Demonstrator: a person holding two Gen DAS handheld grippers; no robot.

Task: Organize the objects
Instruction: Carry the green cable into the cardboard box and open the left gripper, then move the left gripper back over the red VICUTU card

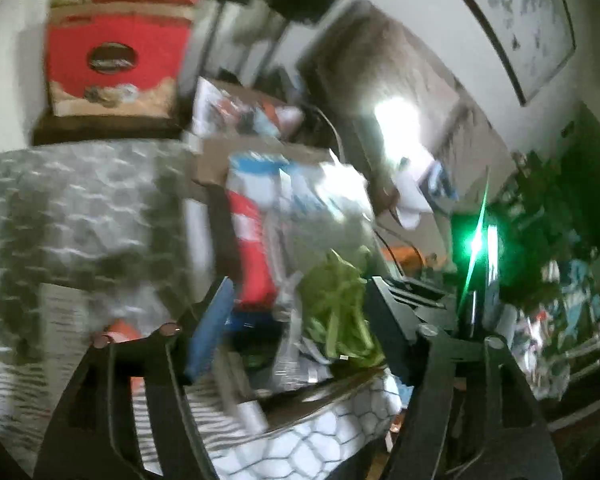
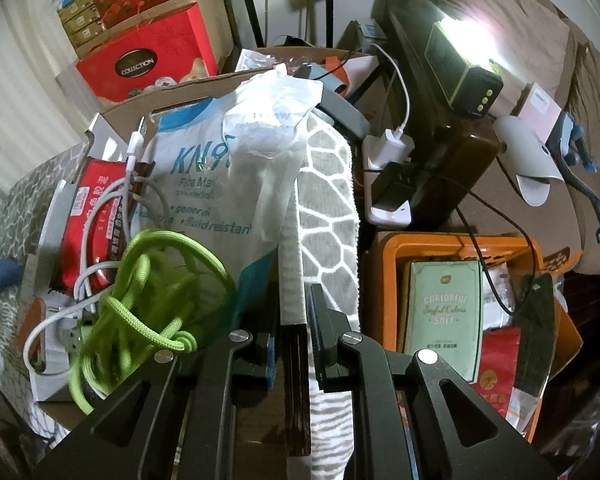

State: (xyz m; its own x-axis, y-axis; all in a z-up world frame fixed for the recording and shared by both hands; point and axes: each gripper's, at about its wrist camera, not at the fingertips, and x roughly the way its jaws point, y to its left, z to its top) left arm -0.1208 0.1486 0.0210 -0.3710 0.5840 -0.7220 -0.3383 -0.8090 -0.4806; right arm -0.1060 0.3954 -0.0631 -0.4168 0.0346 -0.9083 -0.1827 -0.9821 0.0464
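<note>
Left claw [image 1: 296,320] wide, nothing gripped; bright green braided cord [image 2: 140,292] lies coiled in the open cardboard box [image 2: 112,114] beside a white KN95 mask bag [image 2: 204,184]. Right claw [image 2: 290,344] clamped narrow on the box's dark wall edge [image 2: 296,380].

In the right wrist view a rope [image 2: 140,292] lies lower left in the cardboard box [image 2: 112,112], atop a cable [image 2: 96,216]. A mask pack [image 2: 196,184] stands behind the rope. The basket [image 2: 384,272] sits right of the box.
</note>
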